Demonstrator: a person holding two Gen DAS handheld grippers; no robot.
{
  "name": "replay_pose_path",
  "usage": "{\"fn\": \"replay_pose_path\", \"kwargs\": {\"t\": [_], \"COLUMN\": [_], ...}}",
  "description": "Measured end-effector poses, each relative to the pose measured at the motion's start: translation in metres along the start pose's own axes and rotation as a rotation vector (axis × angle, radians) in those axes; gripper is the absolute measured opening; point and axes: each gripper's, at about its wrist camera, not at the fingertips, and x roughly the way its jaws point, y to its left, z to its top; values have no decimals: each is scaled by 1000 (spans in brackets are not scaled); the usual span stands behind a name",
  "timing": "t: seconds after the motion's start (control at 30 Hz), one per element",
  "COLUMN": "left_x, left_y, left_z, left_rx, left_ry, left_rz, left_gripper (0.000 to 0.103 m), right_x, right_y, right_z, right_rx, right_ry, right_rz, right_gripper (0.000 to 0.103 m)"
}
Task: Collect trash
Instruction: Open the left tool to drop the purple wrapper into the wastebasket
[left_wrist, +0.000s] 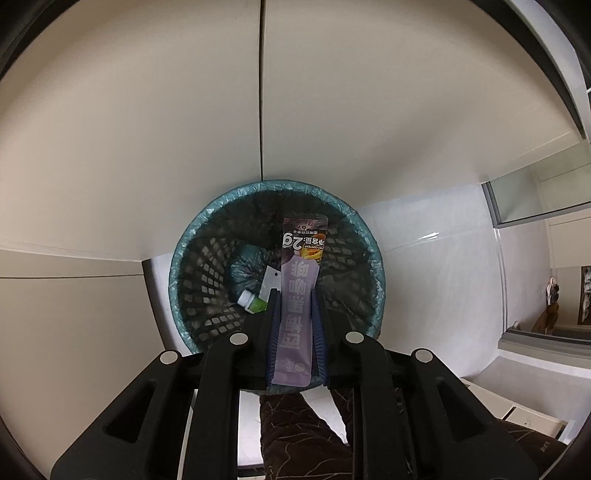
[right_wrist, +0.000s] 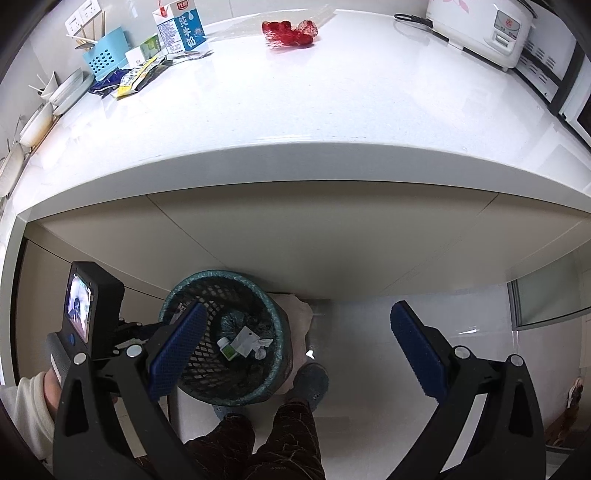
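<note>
Between the blue pads of the left hand-held gripper (left_wrist: 295, 314) a purple sachet (left_wrist: 297, 295) hangs lengthwise, its printed end poking past the fingertips over the mouth of the bin (left_wrist: 184, 258). The jaws stand narrow with the sachet between them, and the pads look set against its edges, so I read it as held, though only lightly. The risk, as I judge it, is a bad drop: the sachet is flat and light, so it may cling to a pad, flutter sideways, or catch on the liner at the rim and slide to the floor instead of falling in. This gripper points straight down, roughly over the middle of the bin, where a small green bottle (left_wrist: 253, 301) and a white tag (left_wrist: 271, 280) already lie. In the right wrist view the right hand-held gripper (right_wrist: 303, 332) is wide open and empty, tilted steeply down near the bin (right_wrist: 273, 317), just beside the left one's body, so the two could bump. Behind, on the counter (right_wrist: 332, 110), a red net (right_wrist: 290, 33), a milk carton (right_wrist: 179, 27) and wrappers (right_wrist: 135, 79) still wait.
</note>
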Motion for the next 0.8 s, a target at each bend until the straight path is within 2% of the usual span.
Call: {"fn": "replay_pose_path", "kwargs": {"t": [0.03, 0.1, 0.2, 0.5, 0.63, 0.8], "left_x": [0, 2, -1, -27, -55, -94], "left_y": [-1, -2, -2, 0, 6, 15], "left_z": [1, 3, 4, 3, -1, -10], "left_rx": [1, 0, -6, -18, -10, 6], "left_ry": [0, 2, -12, -89, -137, -200], "left_rz": [2, 11, 23, 17, -11, -12], "left_gripper": [20, 36, 53, 89, 97, 97], "right_x": [0, -2, -3, -8, -14, -27], "right_y": [-1, -4, -6, 1, 9, 26], "right_z": [1, 2, 5, 10, 15, 23], "right_rx": [2, 10, 17, 28, 37, 16], "right_ry": [-1, -6, -10, -29, -50, -92], "right_rz": [-2, -3, -3, -3, 13, 25], "right_gripper": [95, 95, 95, 95, 95, 95]}}
